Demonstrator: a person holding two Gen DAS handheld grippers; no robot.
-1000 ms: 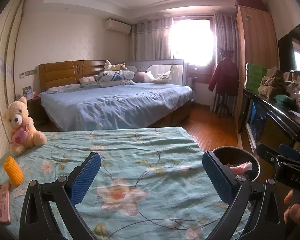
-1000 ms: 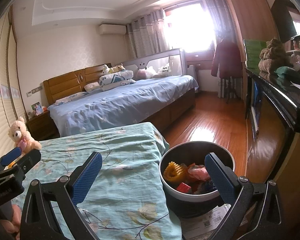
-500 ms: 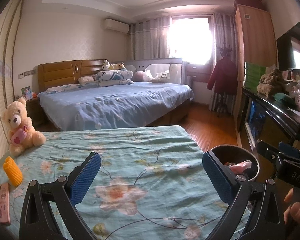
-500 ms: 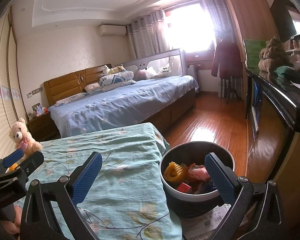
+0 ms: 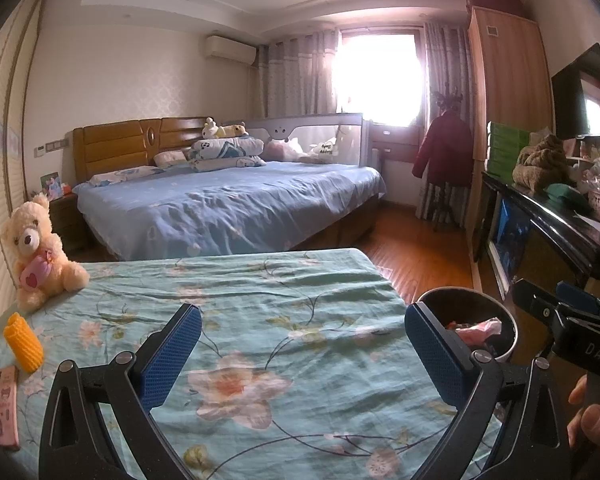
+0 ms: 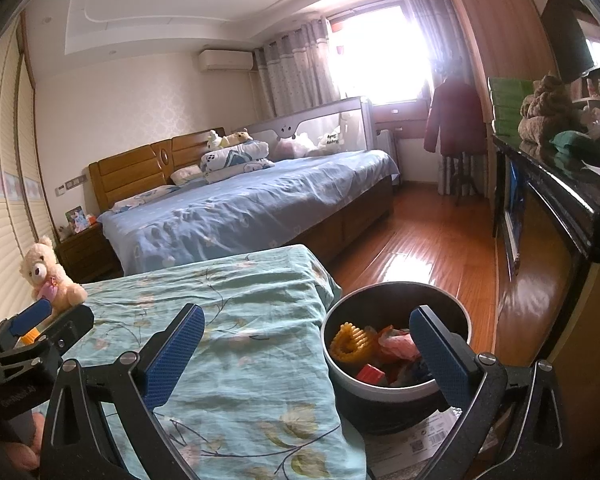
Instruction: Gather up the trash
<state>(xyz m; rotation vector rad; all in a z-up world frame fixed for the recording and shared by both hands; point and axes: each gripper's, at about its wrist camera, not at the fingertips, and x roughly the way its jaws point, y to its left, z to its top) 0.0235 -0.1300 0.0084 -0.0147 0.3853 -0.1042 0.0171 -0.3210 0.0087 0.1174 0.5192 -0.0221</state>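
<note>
A round dark trash bin (image 6: 396,372) stands on the floor at the right edge of the floral bed (image 6: 228,320). It holds a yellow ribbed piece (image 6: 350,344), pink wrapping and other scraps. The bin also shows in the left wrist view (image 5: 470,320). My right gripper (image 6: 306,354) is open and empty, above the bed edge and the bin. My left gripper (image 5: 302,354) is open and empty over the bed (image 5: 236,304). A yellow ribbed foam piece (image 5: 23,342) lies on the bed at the far left, well away from both grippers.
A teddy bear (image 5: 38,252) sits at the bed's left. A pink remote-like item (image 5: 5,408) lies near the left edge. A larger blue bed (image 5: 228,204) stands behind. A dark cabinet (image 6: 556,216) lines the right wall beyond wooden floor (image 6: 432,240).
Both views shift only slightly. Both grippers stay open and empty, and the bin and the yellow foam piece stay in place.
</note>
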